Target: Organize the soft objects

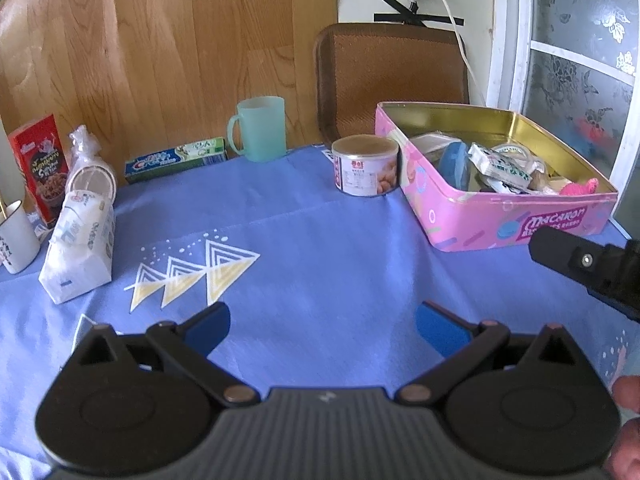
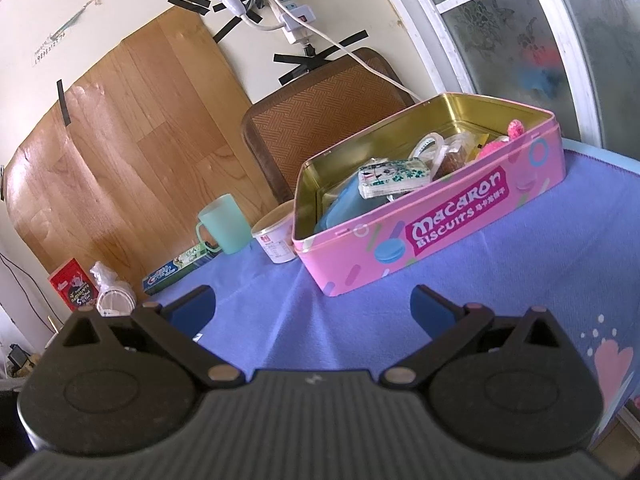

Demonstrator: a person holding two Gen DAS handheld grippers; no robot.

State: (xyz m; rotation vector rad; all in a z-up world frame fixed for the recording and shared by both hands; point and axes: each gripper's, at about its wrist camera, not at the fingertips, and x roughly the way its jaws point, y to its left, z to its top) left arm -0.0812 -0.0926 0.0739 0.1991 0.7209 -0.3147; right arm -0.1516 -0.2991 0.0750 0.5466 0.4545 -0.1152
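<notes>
cup: pale green plastic mug point(image 1: 262, 128) at the back of the blue tablecloth point(image 1: 320, 240), handle on its left
toothpaste: boxed tube point(image 1: 176, 159) lying flat just left of the mug
can: small tin with a peel lid point(image 1: 365, 166), upright, right beside the pink tin's corner
red carton: point(image 1: 40, 168) standing at the far left
white mug: point(image 1: 16, 238) at the left edge, partly cut off
wall: power strip point(image 2: 294, 14) taped up with black tape, cord trailing down
</notes>
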